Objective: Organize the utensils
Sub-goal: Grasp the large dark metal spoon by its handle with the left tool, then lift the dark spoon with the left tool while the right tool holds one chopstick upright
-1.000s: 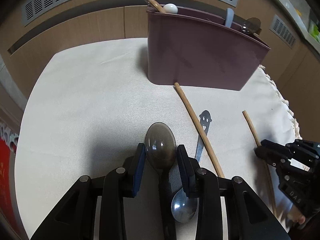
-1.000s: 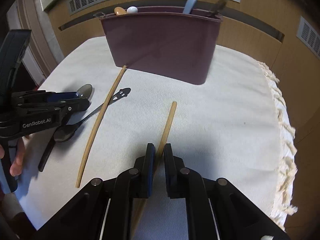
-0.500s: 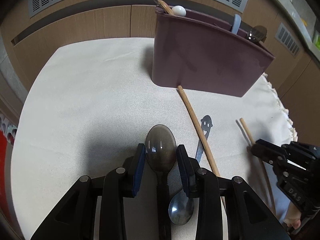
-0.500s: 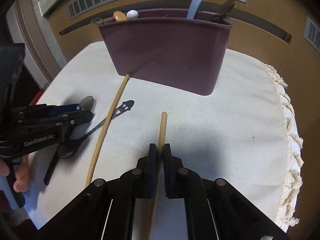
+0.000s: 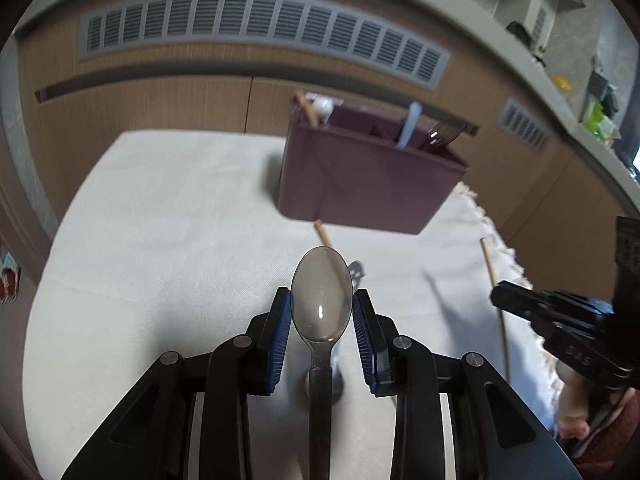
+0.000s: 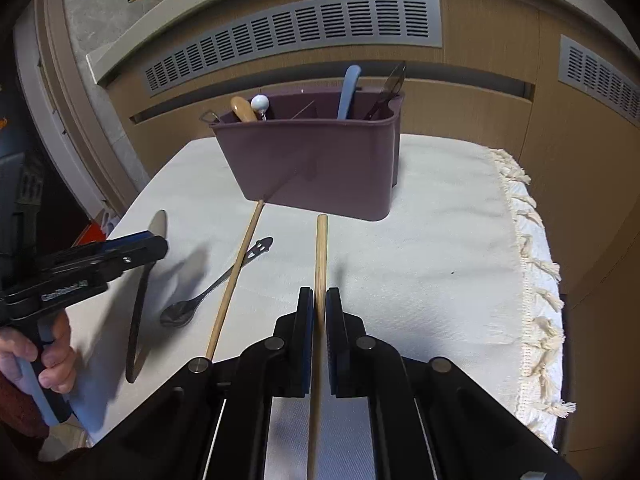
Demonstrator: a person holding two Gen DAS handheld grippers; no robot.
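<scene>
From my right wrist camera I can make out white lettering, "GenRobot.AI", blurred, on the side of the left gripper [image 6: 120, 254]. From my left wrist camera, the right gripper [image 5: 520, 300] shows raised letters on its body that look like "DAS", seen upside down. I read no other text.

Home kitchen: wood-panelled cabinets [image 6: 480, 92] with grey vent grilles [image 5: 256, 28], stone countertop [image 5: 580, 92], fringed tablecloth [image 6: 440, 240], plum utensil caddy [image 6: 320, 164].
</scene>
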